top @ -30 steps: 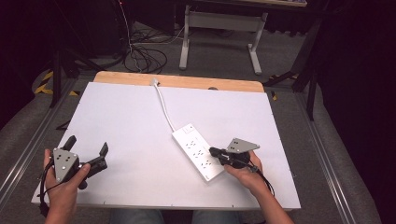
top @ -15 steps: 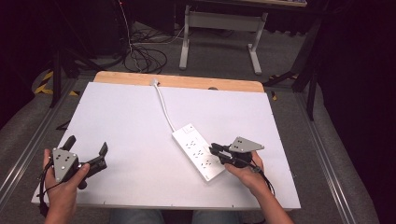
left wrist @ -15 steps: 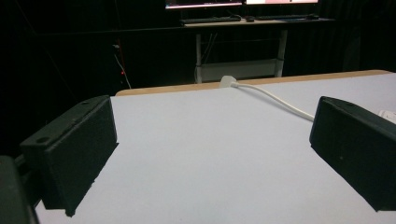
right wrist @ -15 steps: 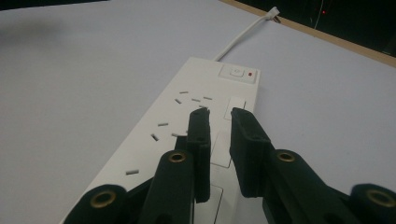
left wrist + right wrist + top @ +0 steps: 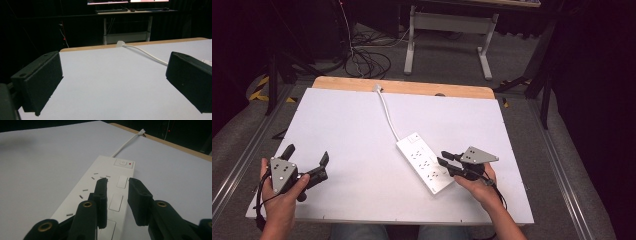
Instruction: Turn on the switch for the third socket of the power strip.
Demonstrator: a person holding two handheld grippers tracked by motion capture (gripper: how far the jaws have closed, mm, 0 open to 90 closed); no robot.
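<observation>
A white power strip point(image 5: 424, 162) lies slantwise on the white table point(image 5: 352, 130), and its cord point(image 5: 387, 115) runs to the far edge. My right gripper point(image 5: 443, 158) is at the strip's right side, low over its near half. Its jaws have just been opening and now stand slightly apart, with nothing pinched between them. In the right gripper view this gripper point(image 5: 117, 182) points along the power strip point(image 5: 85, 192) toward the switch point(image 5: 123, 163). My left gripper point(image 5: 307, 155) rests open at the near left, and in its own view the gripper point(image 5: 113, 82) holds nothing.
The table's wooden far edge point(image 5: 412, 87) borders a dark floor with loose cables point(image 5: 367, 60) and a desk frame point(image 5: 447, 30). The white cord point(image 5: 147, 53) crosses the table in the left gripper view. Bare table surface lies between the two hands.
The right gripper's jaws, shut a second ago, have parted a little. Both hands and the power strip have stayed where they were.
</observation>
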